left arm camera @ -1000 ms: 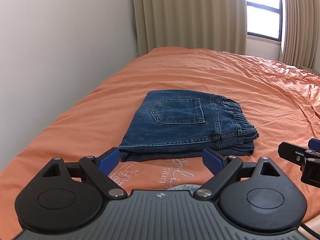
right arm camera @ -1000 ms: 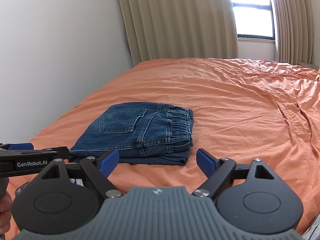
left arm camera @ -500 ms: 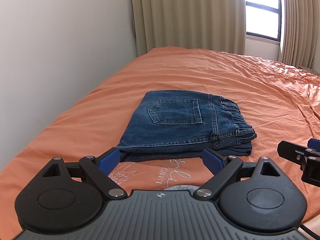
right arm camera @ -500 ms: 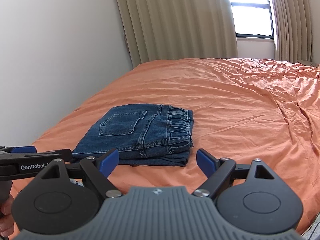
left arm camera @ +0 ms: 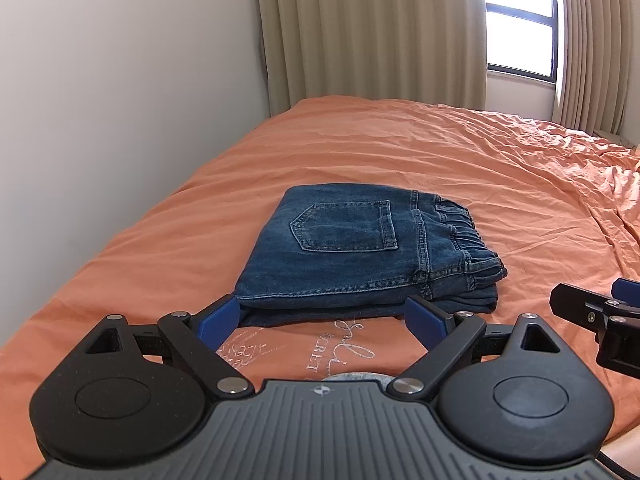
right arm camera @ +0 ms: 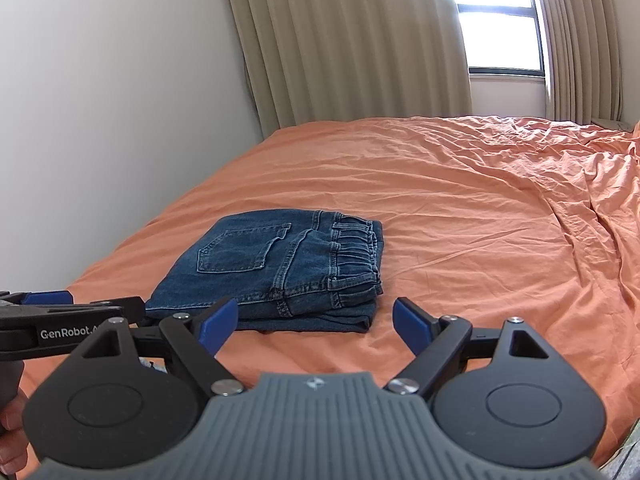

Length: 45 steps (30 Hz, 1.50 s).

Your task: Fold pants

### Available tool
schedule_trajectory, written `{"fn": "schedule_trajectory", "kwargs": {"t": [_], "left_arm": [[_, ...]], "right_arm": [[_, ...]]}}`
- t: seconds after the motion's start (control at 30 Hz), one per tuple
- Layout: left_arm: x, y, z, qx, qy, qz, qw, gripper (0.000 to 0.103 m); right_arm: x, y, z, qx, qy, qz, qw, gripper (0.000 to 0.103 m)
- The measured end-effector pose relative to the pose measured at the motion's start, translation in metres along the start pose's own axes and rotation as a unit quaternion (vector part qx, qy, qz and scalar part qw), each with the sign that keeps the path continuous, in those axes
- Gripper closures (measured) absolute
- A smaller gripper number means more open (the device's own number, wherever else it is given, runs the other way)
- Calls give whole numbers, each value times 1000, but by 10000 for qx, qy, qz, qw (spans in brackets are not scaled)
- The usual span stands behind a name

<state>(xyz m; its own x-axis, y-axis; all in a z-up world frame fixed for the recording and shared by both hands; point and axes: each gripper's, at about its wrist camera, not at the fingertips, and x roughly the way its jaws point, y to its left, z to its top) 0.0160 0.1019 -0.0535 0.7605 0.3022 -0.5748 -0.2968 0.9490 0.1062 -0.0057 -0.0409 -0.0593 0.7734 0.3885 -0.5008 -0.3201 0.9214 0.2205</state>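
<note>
Jaws gape wide and empty on both the left gripper [left arm camera: 322, 318] and right gripper [right arm camera: 316, 320]; folded jeans [left arm camera: 360, 256] (pocket up) lie at twelve o'clock on the bed [left arm camera: 460, 160].

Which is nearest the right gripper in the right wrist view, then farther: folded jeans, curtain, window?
1. Folded jeans: on the bedspread just ahead-left of the right gripper, whose jaws are open and empty.
2. Curtain: beyond the bed's far end, at the back wall.
3. Window: upper right, set behind the curtain.
</note>
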Motion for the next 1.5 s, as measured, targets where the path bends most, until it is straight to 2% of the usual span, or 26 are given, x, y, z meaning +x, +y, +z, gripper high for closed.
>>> {"fn": "schedule_trajectory", "kwargs": {"t": [0.9, 1.5], "left_arm": [[-3, 0, 3, -96, -62, -81, 9999, 0], [-13, 2, 7, -197, -293, -228, 9991, 2]], "right_arm": [[-6, 2, 1, -14, -47, -63, 10000, 22], [-9, 2, 6, 15, -33, -108, 9999, 22]]}}
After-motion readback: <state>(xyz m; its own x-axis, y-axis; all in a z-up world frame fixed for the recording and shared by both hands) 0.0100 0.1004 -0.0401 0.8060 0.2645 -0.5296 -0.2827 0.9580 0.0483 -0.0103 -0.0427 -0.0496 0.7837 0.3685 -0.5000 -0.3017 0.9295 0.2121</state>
